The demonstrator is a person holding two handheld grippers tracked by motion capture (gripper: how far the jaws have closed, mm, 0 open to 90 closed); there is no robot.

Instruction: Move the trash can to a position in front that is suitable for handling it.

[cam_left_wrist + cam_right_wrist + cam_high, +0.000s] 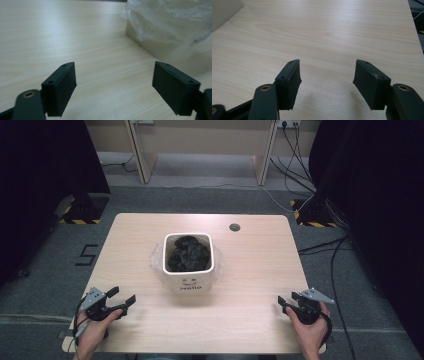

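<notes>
A white square bin (190, 282) with a smiley and "Hello" on its front stands mid-table. A clear plastic liner (157, 257) hangs over its rim, and crumpled black material (187, 253) fills it. My left gripper (122, 295) rests near the front left edge, open and empty, aimed toward the bin. In the left gripper view its jaws (113, 75) stand wide apart over bare wood, with the bin (152, 43) and its liner (170, 17) ahead to the right. My right gripper (287, 299) sits at the front right, open and empty (327, 72); the bin's corner (222, 10) shows far left.
The light wooden table (250, 265) has a dark round cable hole (234, 227) near its far edge. Cables (320, 245) trail on the grey floor to the right. Black curtains flank both sides, and desk legs (142, 155) stand beyond the table.
</notes>
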